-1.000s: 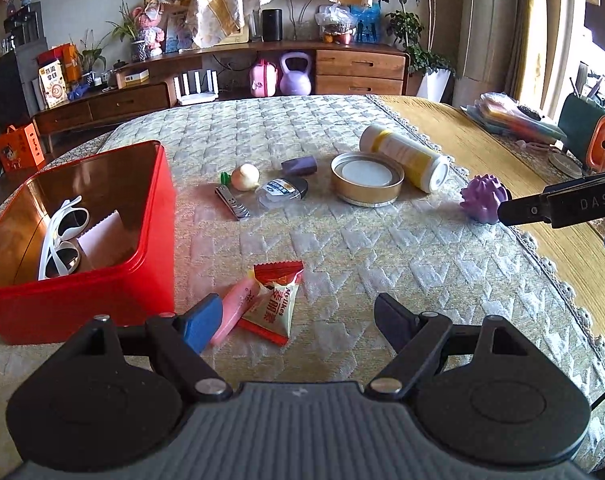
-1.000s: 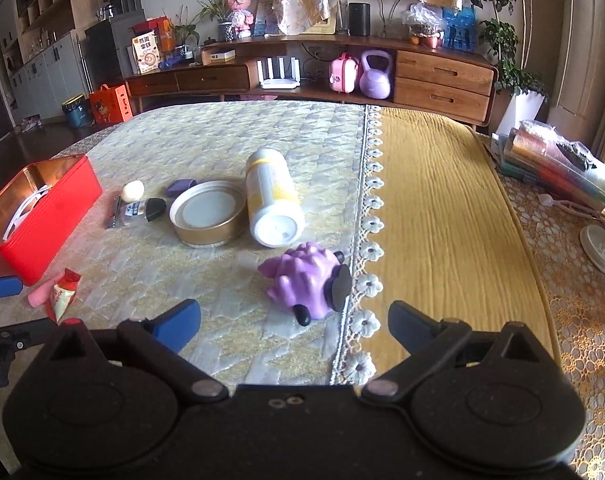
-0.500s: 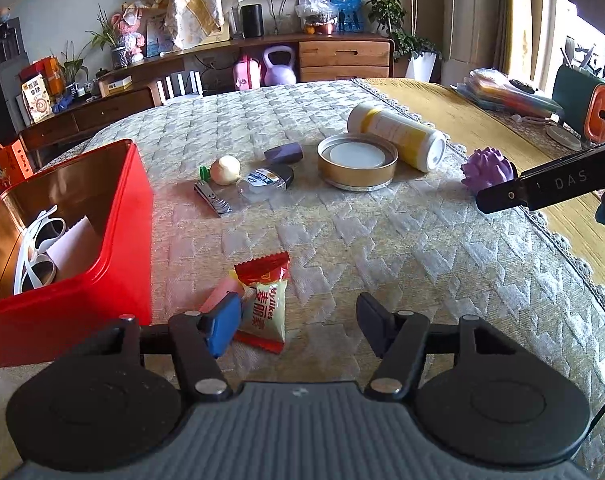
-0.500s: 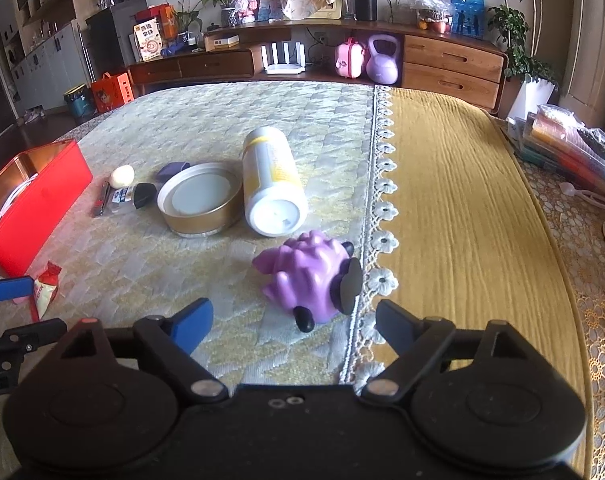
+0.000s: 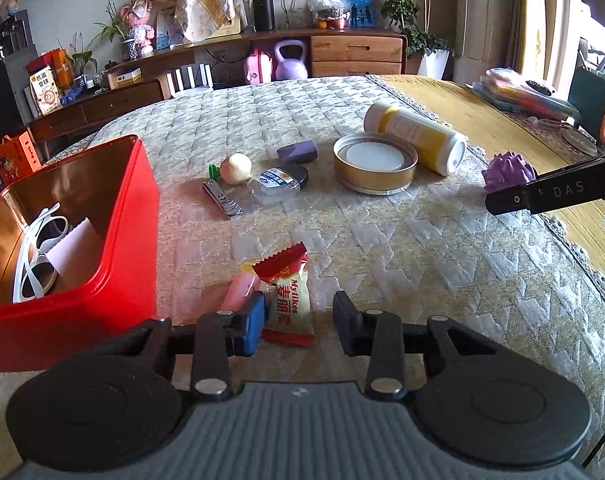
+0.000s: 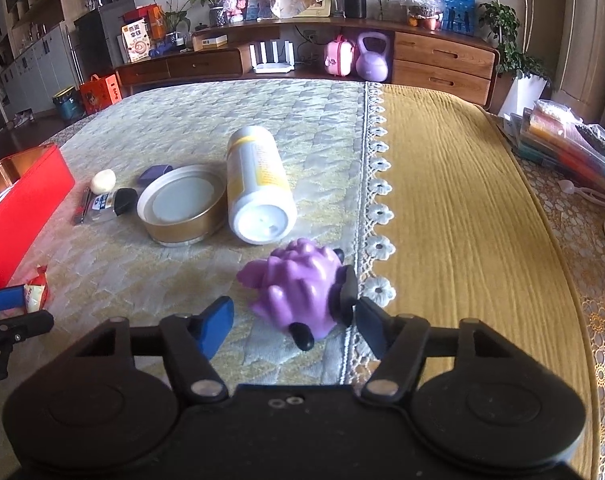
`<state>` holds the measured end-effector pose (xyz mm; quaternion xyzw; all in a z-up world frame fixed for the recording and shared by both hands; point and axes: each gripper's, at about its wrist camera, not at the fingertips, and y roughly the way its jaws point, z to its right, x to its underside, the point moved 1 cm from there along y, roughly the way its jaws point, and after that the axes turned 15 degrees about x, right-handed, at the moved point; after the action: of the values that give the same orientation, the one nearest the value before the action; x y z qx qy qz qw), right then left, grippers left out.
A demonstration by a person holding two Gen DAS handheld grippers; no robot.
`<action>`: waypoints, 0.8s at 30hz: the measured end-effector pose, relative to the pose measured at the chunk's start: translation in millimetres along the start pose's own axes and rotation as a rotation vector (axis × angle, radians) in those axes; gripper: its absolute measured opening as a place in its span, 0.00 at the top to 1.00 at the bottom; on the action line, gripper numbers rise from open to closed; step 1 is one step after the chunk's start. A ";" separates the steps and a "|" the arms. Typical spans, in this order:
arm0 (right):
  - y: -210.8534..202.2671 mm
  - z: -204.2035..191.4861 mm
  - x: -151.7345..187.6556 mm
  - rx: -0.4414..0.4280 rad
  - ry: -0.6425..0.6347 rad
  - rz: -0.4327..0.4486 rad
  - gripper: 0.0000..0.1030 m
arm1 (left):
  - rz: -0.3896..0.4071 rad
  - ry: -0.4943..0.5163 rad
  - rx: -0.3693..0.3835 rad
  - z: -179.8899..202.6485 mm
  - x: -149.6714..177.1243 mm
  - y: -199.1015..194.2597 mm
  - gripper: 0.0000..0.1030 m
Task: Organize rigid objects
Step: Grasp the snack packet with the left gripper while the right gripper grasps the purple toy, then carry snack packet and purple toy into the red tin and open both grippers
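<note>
On the bench [image 5: 442,248], which is wearing a pale quilted cloth, the left gripper [image 5: 298,322] is hanging low over a red and white snack packet [image 5: 288,300]. Its fingers have just been closing. They are sitting apart, with the snack packet between them, and I cannot tell if the blue finger [image 5: 252,324] is touching it. A small pink tube [image 5: 240,294] is lying right beside the packet.

The right gripper [image 6: 290,320] is hanging over a purple spiky rubber toy [image 6: 298,284] near the lacy edge of the cloth. Its fingers have just been closing too. The toy is sitting between them, and the right finger [image 6: 372,330] is right by the toy's black end, while the blue finger [image 6: 216,326] is apart from it.

To the left, an open red metal box [image 5: 118,248] is holding white sunglasses [image 5: 36,256] and a white card [image 5: 76,246].

Farther back, silver nail clippers [image 5: 222,198], a little cream ball [image 5: 235,168], a small clear bottle with a black cap [image 5: 278,182] and a small purple block [image 5: 298,151] are lying close together. Next to them a round gold tin [image 6: 182,204] is sitting just beside a white and yellow bottle lying on its side [image 6: 258,192].
</note>
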<state>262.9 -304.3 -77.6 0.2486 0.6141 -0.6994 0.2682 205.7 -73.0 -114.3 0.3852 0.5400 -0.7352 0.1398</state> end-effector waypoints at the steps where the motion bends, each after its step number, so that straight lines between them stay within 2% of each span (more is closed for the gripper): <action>1: 0.3 0.7 0.0 0.008 0.002 0.000 0.43 | 0.000 -0.004 -0.003 -0.7 -0.1 0.1 0.69; 3: 0.6 2.5 -0.2 0.022 0.006 0.000 0.49 | 0.000 -0.010 -0.006 -1.9 -0.5 0.5 0.72; 4: 0.5 2.8 0.4 0.022 0.009 0.000 0.49 | 0.001 -0.011 -0.013 -1.8 -0.8 0.4 0.77; 10: -3.6 1.3 2.6 0.038 0.014 0.004 0.52 | -0.001 -0.025 -0.015 -2.6 -1.9 -1.3 0.81; 24: -52.1 -13.3 11.4 -0.038 0.022 0.042 0.52 | 0.022 -0.092 0.024 -2.5 -2.4 -27.2 0.82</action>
<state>219.4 -286.6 -49.1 0.2639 0.6249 -0.6789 0.2810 191.4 -60.9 -94.1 0.3586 0.5199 -0.7569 0.1680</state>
